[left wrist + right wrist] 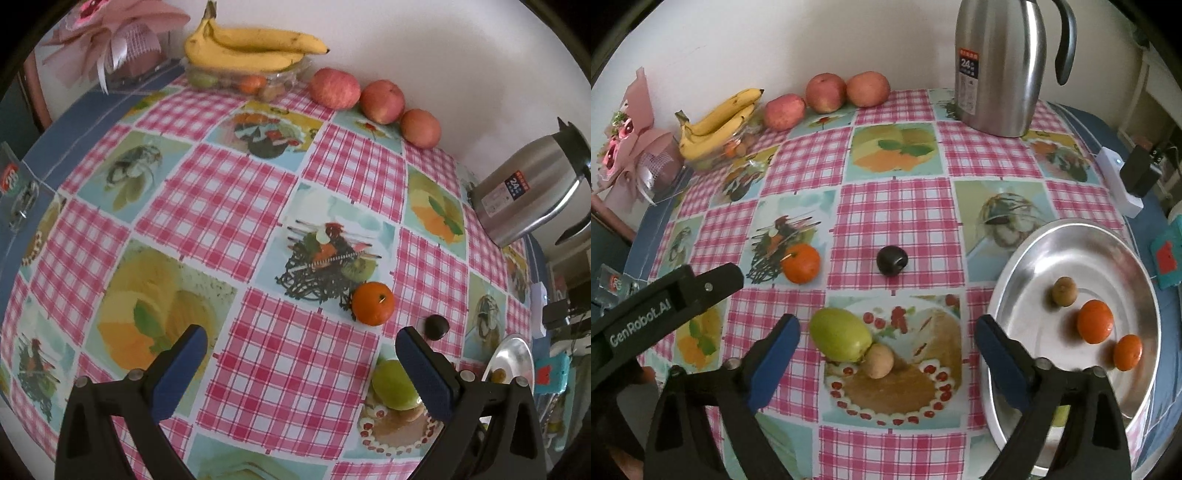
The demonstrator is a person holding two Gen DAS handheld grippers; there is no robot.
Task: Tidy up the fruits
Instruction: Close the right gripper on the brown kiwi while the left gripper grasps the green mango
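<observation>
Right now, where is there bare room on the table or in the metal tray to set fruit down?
The metal tray is bare on its left and far side; the kiwi and two oranges crowd its right. Open cloth runs between the dark plum and the steel kettle. The near middle, around the green fruit and brown fruit, is crowded.

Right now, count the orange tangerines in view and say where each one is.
3. Two tangerines lie in the metal tray: one mid-tray, a smaller one near its right rim. A third sits on the tablecloth. The clear container under the bananas may hide more.
</observation>
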